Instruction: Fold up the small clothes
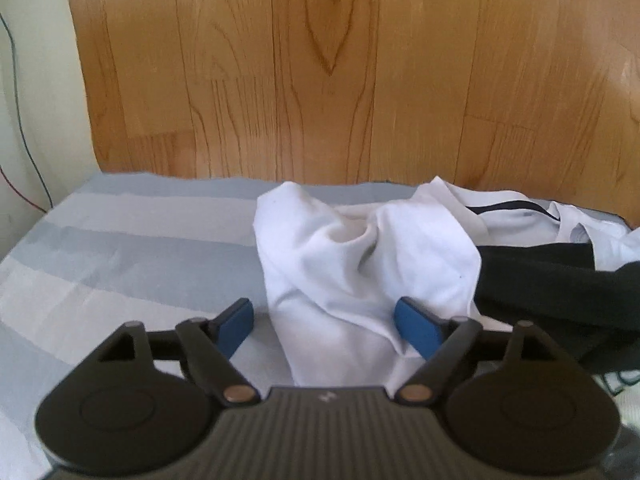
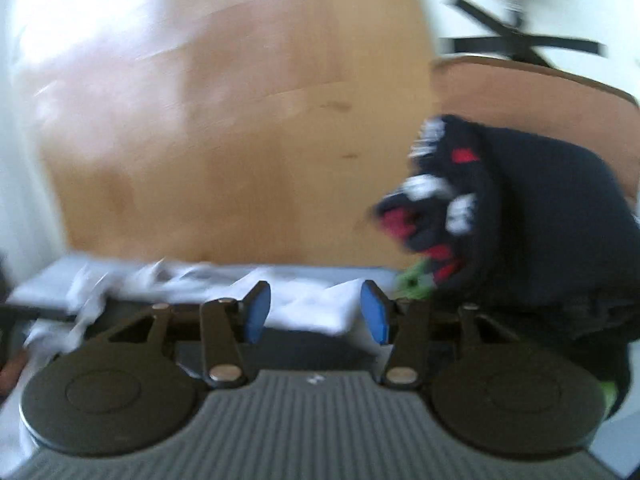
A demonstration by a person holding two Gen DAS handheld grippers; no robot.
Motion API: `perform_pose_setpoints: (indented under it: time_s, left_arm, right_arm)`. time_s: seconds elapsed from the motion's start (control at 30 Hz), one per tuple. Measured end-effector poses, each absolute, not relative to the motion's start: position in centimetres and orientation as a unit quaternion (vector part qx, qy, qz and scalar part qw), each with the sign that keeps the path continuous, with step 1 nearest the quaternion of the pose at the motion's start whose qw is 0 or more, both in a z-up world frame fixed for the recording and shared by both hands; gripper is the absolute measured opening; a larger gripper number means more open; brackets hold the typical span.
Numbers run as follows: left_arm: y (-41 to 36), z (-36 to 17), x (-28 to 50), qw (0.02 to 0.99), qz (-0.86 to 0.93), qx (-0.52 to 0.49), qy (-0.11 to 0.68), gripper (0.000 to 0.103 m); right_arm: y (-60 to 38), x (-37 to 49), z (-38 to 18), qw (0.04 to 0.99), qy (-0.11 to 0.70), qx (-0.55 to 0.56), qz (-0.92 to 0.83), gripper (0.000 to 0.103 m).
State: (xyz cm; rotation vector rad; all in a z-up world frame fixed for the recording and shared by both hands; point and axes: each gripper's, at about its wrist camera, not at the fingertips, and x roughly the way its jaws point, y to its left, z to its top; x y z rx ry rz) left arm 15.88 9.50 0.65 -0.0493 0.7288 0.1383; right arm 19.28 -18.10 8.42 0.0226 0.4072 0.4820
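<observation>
In the left wrist view a crumpled white garment (image 1: 352, 256) lies on a grey-blue striped sheet (image 1: 120, 248). My left gripper (image 1: 326, 326) is open, its blue pads on either side of the garment's near end, not closed on it. A black garment (image 1: 552, 284) lies to its right, over a white piece with dark trim (image 1: 516, 216). The right wrist view is blurred. My right gripper (image 2: 316, 312) is open over white cloth (image 2: 308, 308). A black garment with red and white print (image 2: 500, 220) is heaped at its right.
A wooden floor (image 1: 320, 72) lies beyond the sheet's far edge. Thin cables (image 1: 24, 128) run down the pale wall at left. A brown rounded surface (image 2: 520, 88) and a black crossed frame (image 2: 516, 40) stand at the upper right of the right wrist view.
</observation>
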Motion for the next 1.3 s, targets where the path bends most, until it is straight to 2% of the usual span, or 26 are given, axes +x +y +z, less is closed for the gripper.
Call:
perform_pose_setpoints:
  time_s: [0.13, 0.4, 0.47, 0.5, 0.6, 0.8, 0.9, 0.97, 1.03, 1.13, 1.2, 1.3]
  left_arm:
    - [9.6, 0.8, 15.7, 0.932, 0.066, -0.031, 0.355, 0.081]
    - [9.6, 0.9, 15.5, 0.933, 0.068, -0.029, 0.352, 0.081]
    - [9.6, 1.0, 15.6, 0.933, 0.068, -0.028, 0.352, 0.081]
    - [9.5, 1.0, 15.6, 0.933, 0.069, -0.026, 0.351, 0.081]
    - [9.4, 1.0, 15.5, 0.934, 0.07, -0.022, 0.349, 0.08]
    - [9.3, 1.2, 14.9, 0.939, 0.067, -0.022, 0.335, 0.078]
    - [9.4, 1.5, 14.3, 0.946, 0.064, -0.025, 0.316, 0.077]
    - [9.4, 1.6, 14.2, 0.947, 0.062, -0.028, 0.312, 0.077]
    - [9.3, 1.6, 14.4, 0.946, 0.064, -0.026, 0.315, 0.077]
    - [9.2, 1.5, 14.5, 0.945, 0.064, -0.02, 0.319, 0.077]
    - [9.1, 1.4, 14.6, 0.943, 0.065, -0.016, 0.325, 0.078]
    - [9.4, 1.5, 14.5, 0.944, 0.058, -0.026, 0.324, 0.079]
  right_arm:
    - [-16.0, 17.7, 6.4, 0.935, 0.22, -0.067, 0.272, 0.05]
    - [-14.4, 19.2, 3.4, 0.918, 0.261, -0.123, 0.272, 0.049]
    - [-14.5, 19.4, 3.1, 0.919, 0.264, -0.126, 0.264, 0.041]
    - [-14.9, 19.7, 3.2, 0.919, 0.271, -0.12, 0.261, 0.023]
    - [-16.2, 20.2, 4.1, 0.919, 0.282, -0.075, 0.264, 0.007]
    - [-17.2, 17.9, 8.8, 0.917, 0.274, -0.044, 0.286, 0.005]
    - [-18.1, 16.4, 12.0, 0.889, 0.302, 0.029, 0.344, 0.005]
    - [-18.7, 15.6, 14.2, 0.882, 0.289, 0.064, 0.367, 0.005]
    - [-18.8, 16.2, 15.4, 0.898, 0.268, 0.051, 0.345, 0.005]
    - [-18.5, 19.5, 14.2, 0.936, 0.252, 0.001, 0.247, 0.008]
    - [-18.6, 21.9, 11.9, 0.954, 0.242, -0.032, 0.172, 0.019]
    - [-20.8, 23.6, 9.2, 0.95, 0.269, 0.04, 0.152, 0.022]
